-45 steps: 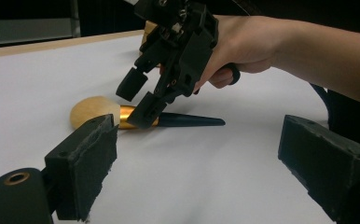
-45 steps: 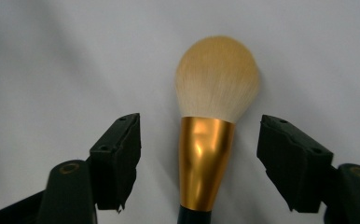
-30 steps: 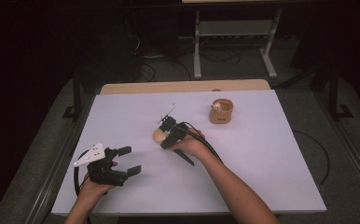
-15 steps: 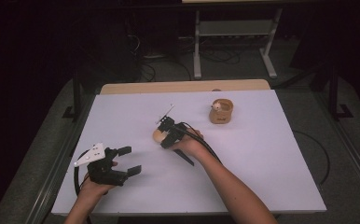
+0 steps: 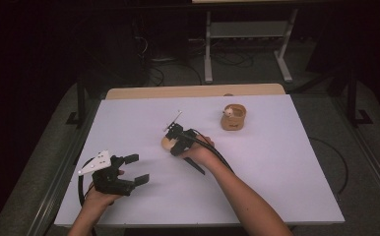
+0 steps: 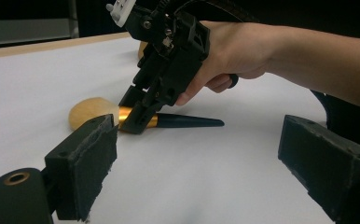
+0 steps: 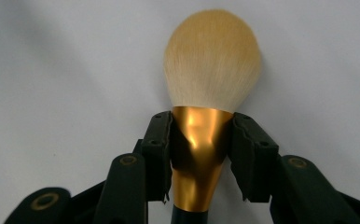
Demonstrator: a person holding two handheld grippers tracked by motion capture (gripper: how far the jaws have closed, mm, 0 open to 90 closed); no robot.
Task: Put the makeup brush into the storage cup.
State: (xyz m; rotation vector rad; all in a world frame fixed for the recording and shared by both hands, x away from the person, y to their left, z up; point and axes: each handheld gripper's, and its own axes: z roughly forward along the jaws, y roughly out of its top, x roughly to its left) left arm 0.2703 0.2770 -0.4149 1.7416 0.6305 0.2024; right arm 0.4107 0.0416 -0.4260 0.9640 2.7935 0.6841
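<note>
A makeup brush [image 7: 211, 60] with a tan bristle head, a gold ferrule and a black handle [image 6: 187, 122] lies on the white table [image 5: 276, 162] near its middle. My right gripper [image 7: 200, 126] points down at it. Its jaws have just been closing and now press on the gold ferrule from both sides. In the high view the right gripper [image 5: 174, 146] sits over the brush [image 5: 166, 143]. My left gripper [image 5: 138, 168] rests near the front left of the table, jaws wide apart with nothing between them. From the left gripper [image 6: 201, 154] I look toward the right gripper [image 6: 138, 119].
A small wooden cup [image 5: 233, 117] with something white inside stands at the back right of the table. A metal stand [image 5: 247, 34] is on the floor behind the table. Black cables trail from both grippers.
</note>
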